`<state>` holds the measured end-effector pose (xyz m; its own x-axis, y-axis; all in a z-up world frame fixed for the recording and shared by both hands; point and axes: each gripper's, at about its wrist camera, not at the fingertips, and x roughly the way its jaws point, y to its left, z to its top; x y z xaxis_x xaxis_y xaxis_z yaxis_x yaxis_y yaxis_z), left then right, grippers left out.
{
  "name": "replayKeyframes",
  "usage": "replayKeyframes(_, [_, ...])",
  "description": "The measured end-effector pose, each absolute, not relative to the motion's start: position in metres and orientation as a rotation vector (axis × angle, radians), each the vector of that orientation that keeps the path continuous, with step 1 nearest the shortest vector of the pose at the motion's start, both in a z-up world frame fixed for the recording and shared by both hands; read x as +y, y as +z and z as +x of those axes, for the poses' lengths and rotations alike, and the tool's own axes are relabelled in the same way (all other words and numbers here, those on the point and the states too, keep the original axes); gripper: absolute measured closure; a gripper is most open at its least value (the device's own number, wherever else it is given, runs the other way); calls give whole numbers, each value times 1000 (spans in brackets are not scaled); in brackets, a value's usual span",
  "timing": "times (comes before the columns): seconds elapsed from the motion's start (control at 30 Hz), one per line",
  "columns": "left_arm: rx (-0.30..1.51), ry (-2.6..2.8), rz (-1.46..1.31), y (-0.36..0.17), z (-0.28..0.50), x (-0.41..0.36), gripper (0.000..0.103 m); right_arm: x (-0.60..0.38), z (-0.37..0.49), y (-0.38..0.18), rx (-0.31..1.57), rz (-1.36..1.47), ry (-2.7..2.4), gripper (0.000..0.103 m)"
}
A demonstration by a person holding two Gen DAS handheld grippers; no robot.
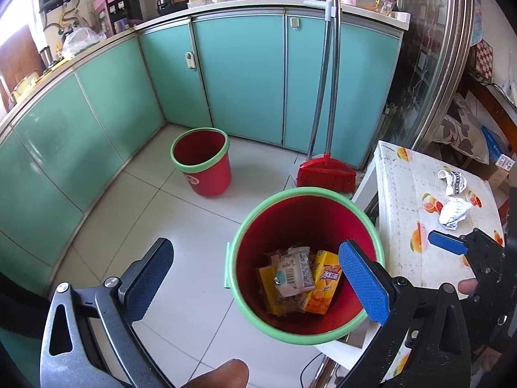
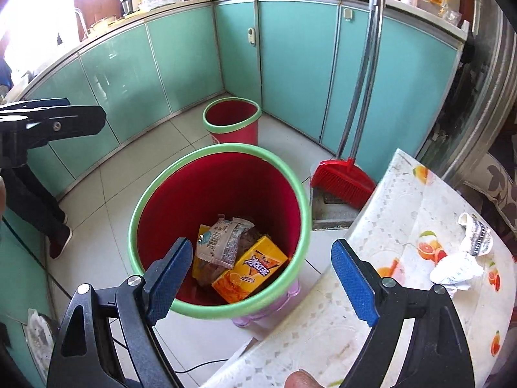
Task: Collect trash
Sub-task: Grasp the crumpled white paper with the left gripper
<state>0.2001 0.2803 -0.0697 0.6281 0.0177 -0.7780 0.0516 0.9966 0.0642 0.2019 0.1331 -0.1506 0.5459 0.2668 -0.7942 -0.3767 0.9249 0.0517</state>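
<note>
Both grippers, left [image 1: 255, 278] and right [image 2: 261, 278], spread wide, holding nothing, above red bin [image 2: 300, 194] with orange carton [image 2: 250, 270] and wrapper [image 2: 223, 242]; crumpled papers [image 2: 457, 273] on table [image 2: 404, 200].

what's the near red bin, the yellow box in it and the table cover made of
Near red bin: likely moulded plastic, smooth with a slight sheen and a green rim. Yellow box: printed cardboard, by its sharp folded edges. Table cover: looks like wipeable vinyl, glossy with a lace-like embossed pattern and fruit prints.
</note>
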Motion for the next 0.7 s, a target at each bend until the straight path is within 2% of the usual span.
replayKeyframes(0.2, [875, -99, 97, -60, 182, 214, 0, 46, 164, -122, 891, -113, 285, 15])
replayKeyframes(0.7, [918, -329, 177, -79, 174, 12, 0, -206, 125, -113, 907, 6, 5, 11])
